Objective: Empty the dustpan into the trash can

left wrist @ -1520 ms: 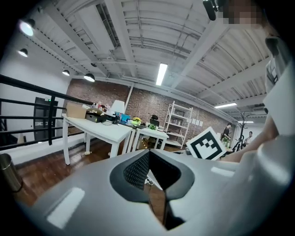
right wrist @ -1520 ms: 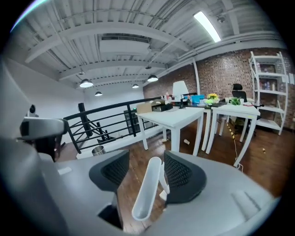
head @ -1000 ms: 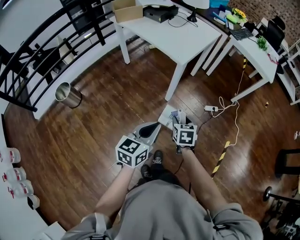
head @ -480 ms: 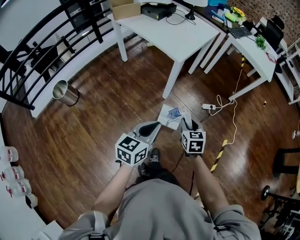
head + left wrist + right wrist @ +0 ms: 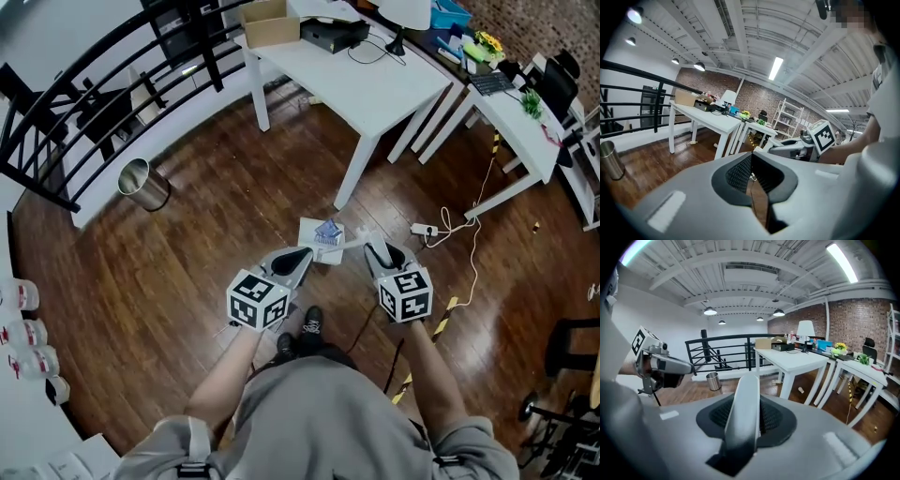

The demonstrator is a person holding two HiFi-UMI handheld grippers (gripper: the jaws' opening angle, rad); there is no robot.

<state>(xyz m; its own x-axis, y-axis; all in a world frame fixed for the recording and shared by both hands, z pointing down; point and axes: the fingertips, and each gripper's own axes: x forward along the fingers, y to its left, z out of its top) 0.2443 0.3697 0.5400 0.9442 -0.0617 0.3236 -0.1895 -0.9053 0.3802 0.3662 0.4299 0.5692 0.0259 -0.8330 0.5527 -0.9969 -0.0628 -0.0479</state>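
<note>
A white dustpan (image 5: 317, 228) with blue scraps (image 5: 327, 232) on it hangs just above the wood floor, in front of my feet. Its white handle (image 5: 743, 413) runs back between the jaws of my right gripper (image 5: 373, 246), which is shut on it; the right gripper view shows the handle (image 5: 745, 394) pinched between the dark pads. My left gripper (image 5: 298, 261) is beside the pan's left edge, shut, with nothing clearly between its jaws (image 5: 752, 176). The round metal trash can (image 5: 142, 185) stands far off to the left by the railing, also visible as a trash can (image 5: 712, 380) in the right gripper view.
A white table (image 5: 361, 80) with boxes and cables stands ahead. A second desk (image 5: 511, 117) is to the right. A power strip and white cord (image 5: 441, 225) lie on the floor near the right gripper. A black railing (image 5: 84, 112) runs behind the trash can.
My right gripper has closed on the dustpan's handle and raised the pan off the floor, turning it leftward. The left gripper has barely moved.
</note>
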